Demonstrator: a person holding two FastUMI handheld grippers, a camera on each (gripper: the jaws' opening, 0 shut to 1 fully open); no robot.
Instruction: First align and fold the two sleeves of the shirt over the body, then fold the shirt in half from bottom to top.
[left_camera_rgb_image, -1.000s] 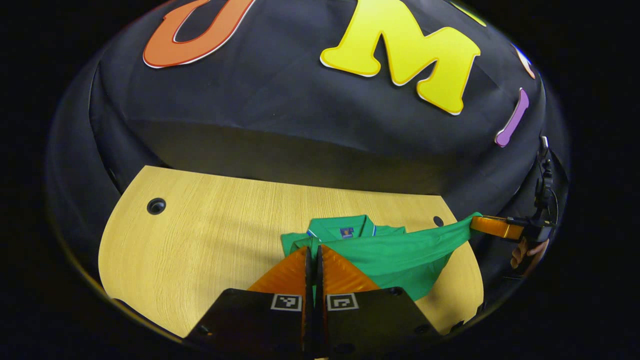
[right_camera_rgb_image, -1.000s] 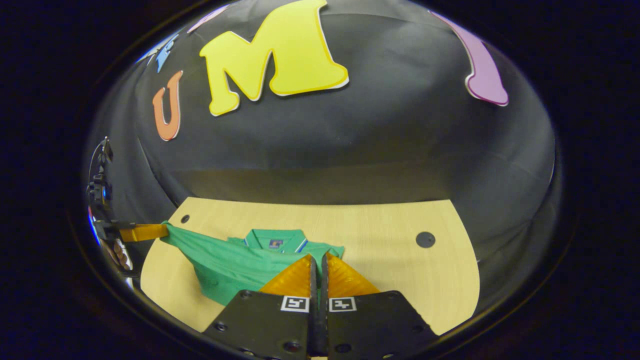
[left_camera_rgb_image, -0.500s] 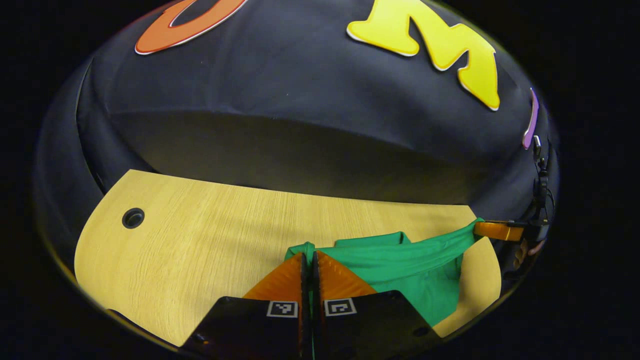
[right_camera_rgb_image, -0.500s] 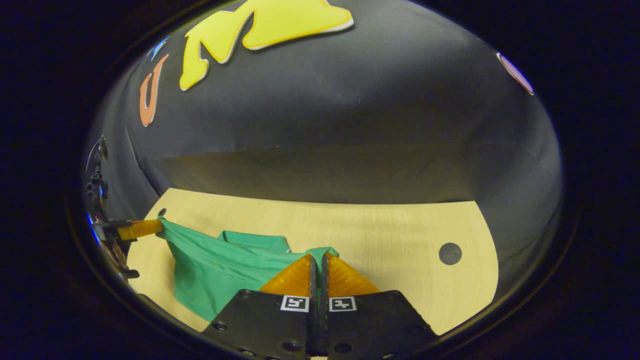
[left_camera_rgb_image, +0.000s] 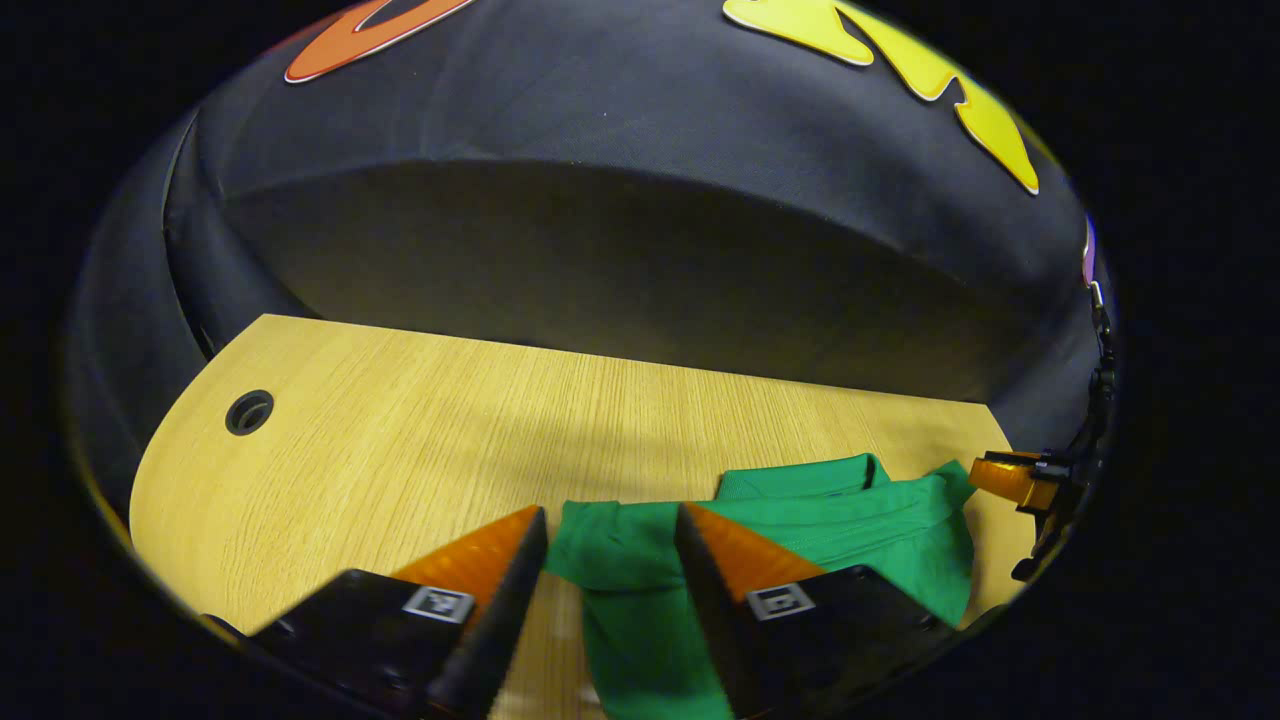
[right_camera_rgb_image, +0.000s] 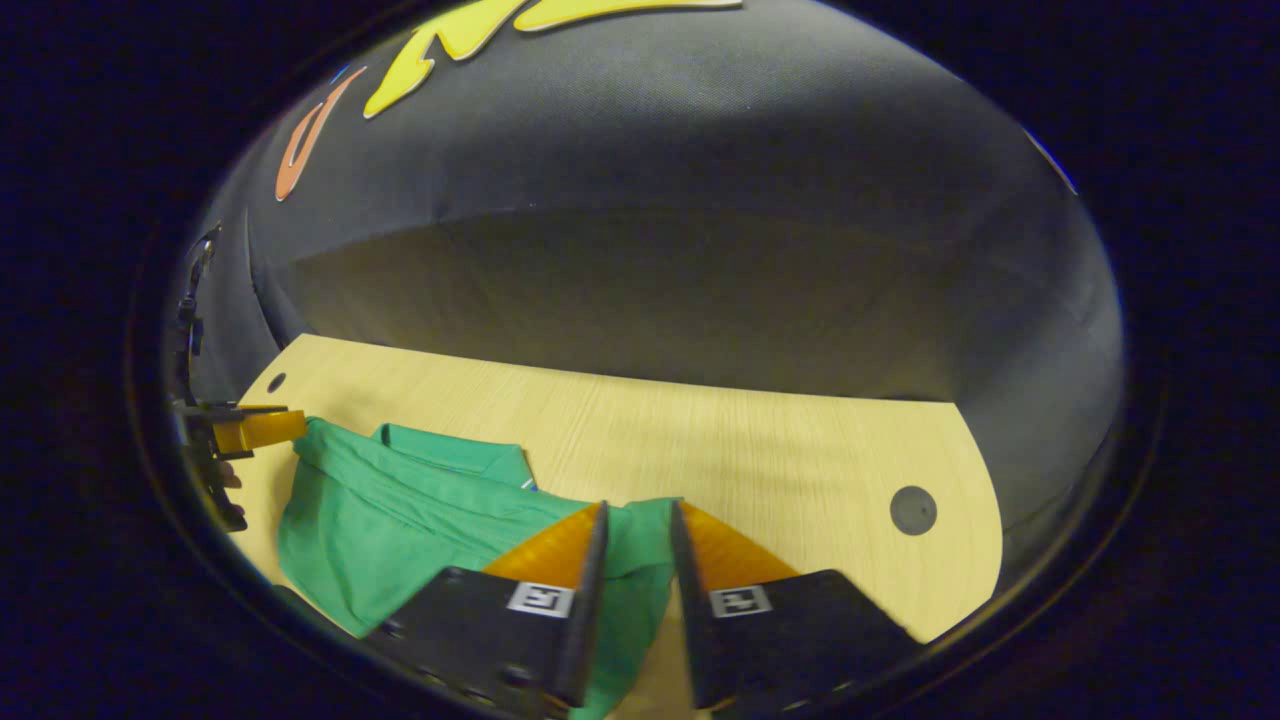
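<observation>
Up close in the left gripper view, the left gripper has its fingers spread apart, released, with a corner of the green shirt lying on the worktop right in the gap between them. The cloth isn't pinched by either finger as far as I can see; it just runs down between them toward the camera.

Same story in the right gripper view: the right gripper has its fingers parted too, a bit narrower, and a fold of the shirt sits in the gap and under the left-hand finger.

Further out, the rest of the shirt lies bunched and folded over itself on the wood-grain worktop, spreading from each gripper toward the other one. In the left gripper view the right gripper shows at the far edge, just at the shirt's corner; in the right gripper view the left gripper sits likewise beside the shirt's far corner. Can't tell from that distance whether those fingertips touch the cloth.

Beyond that, a round cable hole in the worktop.
</observation>
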